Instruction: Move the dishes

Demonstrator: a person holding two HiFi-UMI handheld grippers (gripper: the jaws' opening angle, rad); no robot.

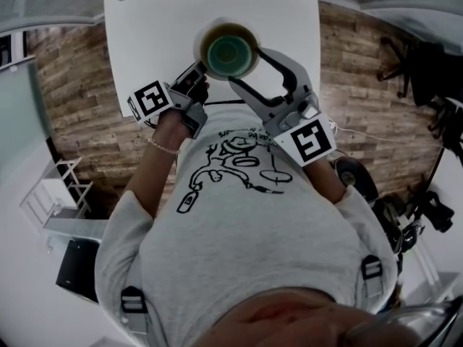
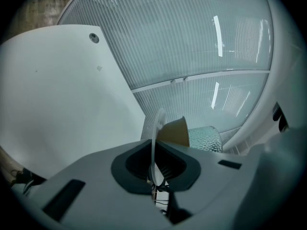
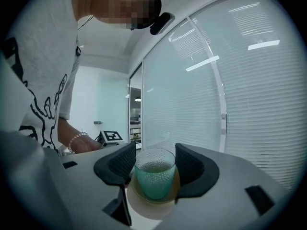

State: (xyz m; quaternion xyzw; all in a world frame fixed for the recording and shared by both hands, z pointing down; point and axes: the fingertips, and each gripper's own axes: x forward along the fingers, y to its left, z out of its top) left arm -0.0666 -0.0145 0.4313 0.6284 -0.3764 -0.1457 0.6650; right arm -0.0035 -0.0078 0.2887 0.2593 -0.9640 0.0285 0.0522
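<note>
The tan plate (image 1: 217, 29) with the green glass (image 3: 154, 178) on it is over the white counter (image 1: 159, 42), my left hand-held gripper (image 2: 156, 171) clamped tight on the plate's rim, and my right hand-held gripper (image 3: 153, 166) has its jaws spread either side of the glass, not squeezing it.

The person wears a pale T-shirt (image 1: 239, 219) with a black line drawing (short sleeves) and a bracelet (image 1: 163, 147); left gripper (image 1: 197, 71) and right gripper (image 1: 245, 66) are grey.
</note>
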